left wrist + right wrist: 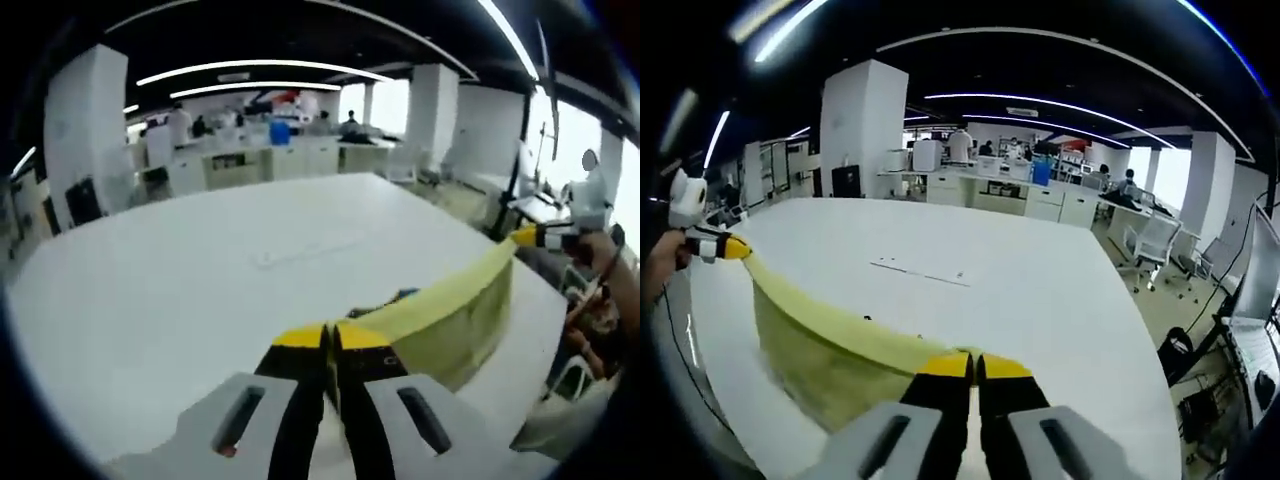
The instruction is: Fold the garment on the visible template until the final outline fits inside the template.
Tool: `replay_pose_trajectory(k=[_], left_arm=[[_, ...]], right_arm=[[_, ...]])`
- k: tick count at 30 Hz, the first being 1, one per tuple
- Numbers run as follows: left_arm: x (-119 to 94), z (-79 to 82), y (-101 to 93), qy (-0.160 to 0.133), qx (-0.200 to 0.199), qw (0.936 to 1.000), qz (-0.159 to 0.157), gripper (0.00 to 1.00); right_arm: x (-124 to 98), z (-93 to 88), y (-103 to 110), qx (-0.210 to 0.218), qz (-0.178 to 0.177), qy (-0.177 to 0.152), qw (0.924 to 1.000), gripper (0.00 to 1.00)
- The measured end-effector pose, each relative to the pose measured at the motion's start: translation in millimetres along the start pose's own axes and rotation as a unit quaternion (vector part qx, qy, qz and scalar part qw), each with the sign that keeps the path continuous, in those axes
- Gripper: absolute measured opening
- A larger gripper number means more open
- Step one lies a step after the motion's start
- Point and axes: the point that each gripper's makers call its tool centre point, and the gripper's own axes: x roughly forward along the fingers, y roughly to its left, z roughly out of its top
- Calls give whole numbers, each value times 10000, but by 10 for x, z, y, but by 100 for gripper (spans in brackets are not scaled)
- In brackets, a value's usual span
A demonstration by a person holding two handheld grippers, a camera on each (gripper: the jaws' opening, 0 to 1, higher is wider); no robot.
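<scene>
Left claw (331, 338) and right claw (974, 368) each clamp yellow cloth (450, 310), stretched taut between them above white table (200, 280).

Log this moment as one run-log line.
left gripper: shut on yellow garment | right gripper: shut on it | garment stretched between both above white table

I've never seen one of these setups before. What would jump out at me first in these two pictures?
Most striking is the yellow garment, stretched taut like a banner above the big white table. The left gripper pinches one end with its yellow-tipped jaws closed, and the right gripper clamps the other. Beyond the table, faint template marks show on its surface, and an open office with white counters and people lies behind.
</scene>
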Motion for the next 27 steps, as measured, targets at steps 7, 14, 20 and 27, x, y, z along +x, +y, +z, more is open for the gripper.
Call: replay_pose_trajectory(k=[7, 14, 20, 27], left_arm=[[292, -136, 112, 34, -177, 9997, 135, 0], [571, -318, 244, 22, -437, 9986, 300, 0], [803, -494, 331, 110, -611, 9973, 391, 0], [1092, -751, 394, 85, -499, 9974, 517, 0]], right_arm=[[341, -128, -57, 76, -26, 176, 9998, 0], [699, -276, -63, 134, -58, 362, 9992, 0], [936, -417, -62, 70, -76, 570, 9983, 0], [1190, -684, -108, 284, -144, 791, 9964, 0]])
